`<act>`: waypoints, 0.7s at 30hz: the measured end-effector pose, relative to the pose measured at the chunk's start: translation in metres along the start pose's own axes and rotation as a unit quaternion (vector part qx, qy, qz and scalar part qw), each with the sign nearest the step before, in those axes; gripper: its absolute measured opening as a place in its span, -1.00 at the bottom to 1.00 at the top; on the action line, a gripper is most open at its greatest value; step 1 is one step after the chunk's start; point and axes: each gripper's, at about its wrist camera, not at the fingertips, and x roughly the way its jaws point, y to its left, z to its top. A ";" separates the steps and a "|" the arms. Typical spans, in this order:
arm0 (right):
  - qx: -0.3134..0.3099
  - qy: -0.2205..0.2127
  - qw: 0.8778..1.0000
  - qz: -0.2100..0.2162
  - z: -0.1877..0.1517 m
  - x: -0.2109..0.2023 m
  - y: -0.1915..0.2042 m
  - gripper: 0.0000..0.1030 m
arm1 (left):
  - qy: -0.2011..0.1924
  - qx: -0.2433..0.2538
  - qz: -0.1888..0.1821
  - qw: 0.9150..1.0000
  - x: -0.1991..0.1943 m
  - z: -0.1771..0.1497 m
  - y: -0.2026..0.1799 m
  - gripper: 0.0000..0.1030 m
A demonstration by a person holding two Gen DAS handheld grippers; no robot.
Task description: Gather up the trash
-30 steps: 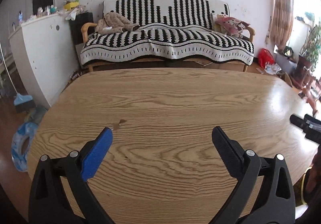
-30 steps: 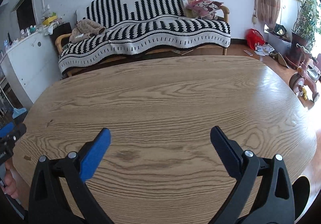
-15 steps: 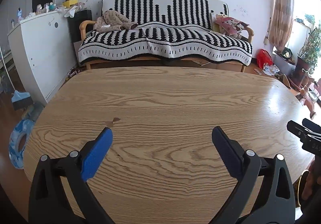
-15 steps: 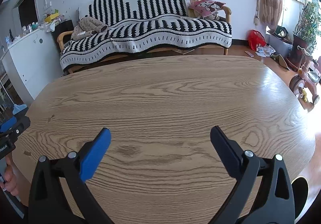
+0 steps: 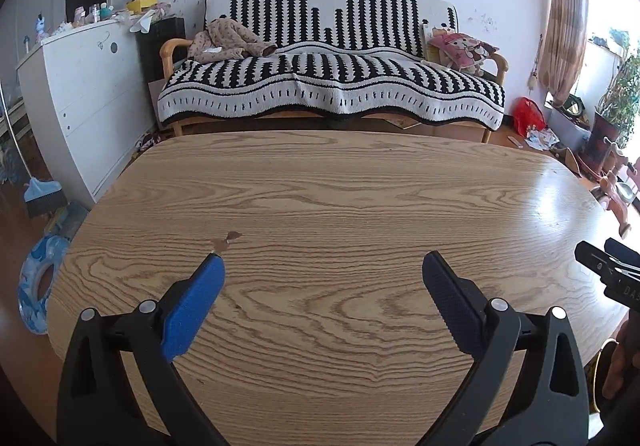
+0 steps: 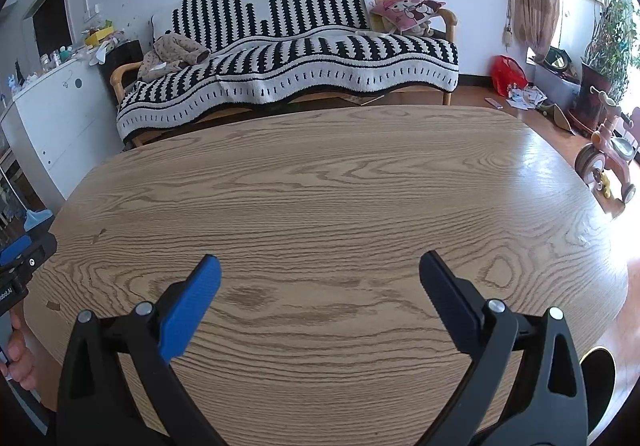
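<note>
Left tongs [image 5: 322,266]: spread wide, nothing between them, low centre over the wooden counter [image 5: 360,206].
Right tongs [image 6: 320,268]: equally wide apart, holding nothing, low centre of their view.
Trash: small brown scrap [image 5: 226,240] on the counter, just beyond the left tongs' blue pad [image 5: 192,310]; another scrap [image 6: 53,305] at lower left near the counter's edge.
Background: striped sofa [image 5: 332,78], upper centre.

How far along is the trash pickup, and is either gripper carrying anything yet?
Nothing looks collected yet. The left gripper and right gripper are both open and empty above the wooden table. On the table I see only small brown flecks, which may be crumbs or marks. Scattered papers lie on the floor beside a red bag, so any pickup remains to be done.
</note>
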 end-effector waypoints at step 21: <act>0.000 0.001 1.000 0.000 0.001 0.000 -0.001 0.86 | 0.002 0.003 -0.001 1.000 0.001 -0.001 -0.001 0.87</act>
